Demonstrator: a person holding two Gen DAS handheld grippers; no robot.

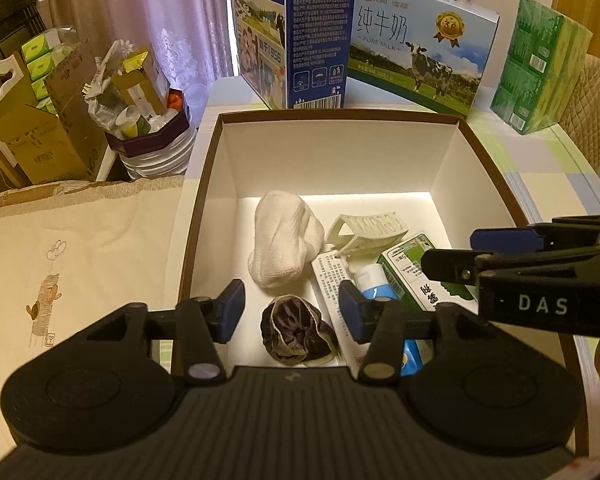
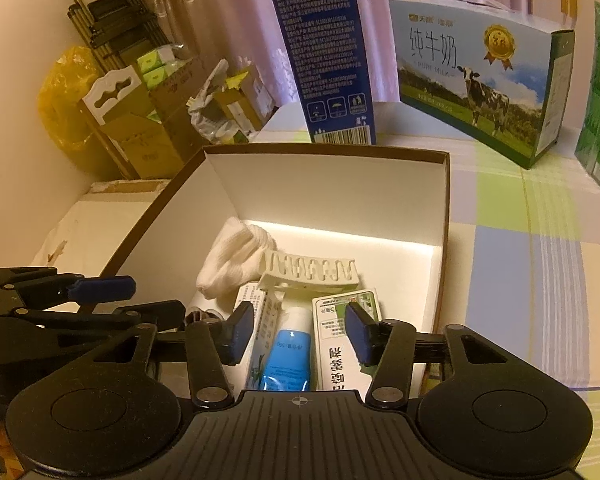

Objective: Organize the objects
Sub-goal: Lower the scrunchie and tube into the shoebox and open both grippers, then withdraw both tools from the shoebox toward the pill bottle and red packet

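A brown-rimmed white box holds a rolled white sock, a dark crumpled sock, a cream hair claw clip, a blue-and-white tube, a white carton and a green-and-white carton. My left gripper hangs open above the dark sock, nothing between its fingers. My right gripper is open over the tube and cartons. Each gripper shows from the side in the other's view.
Milk cartons stand behind the box: a tall blue one and a pale cow-print one. A green tissue pack is at far right. Cardboard boxes and a full bin crowd the left. A checked tablecloth lies right.
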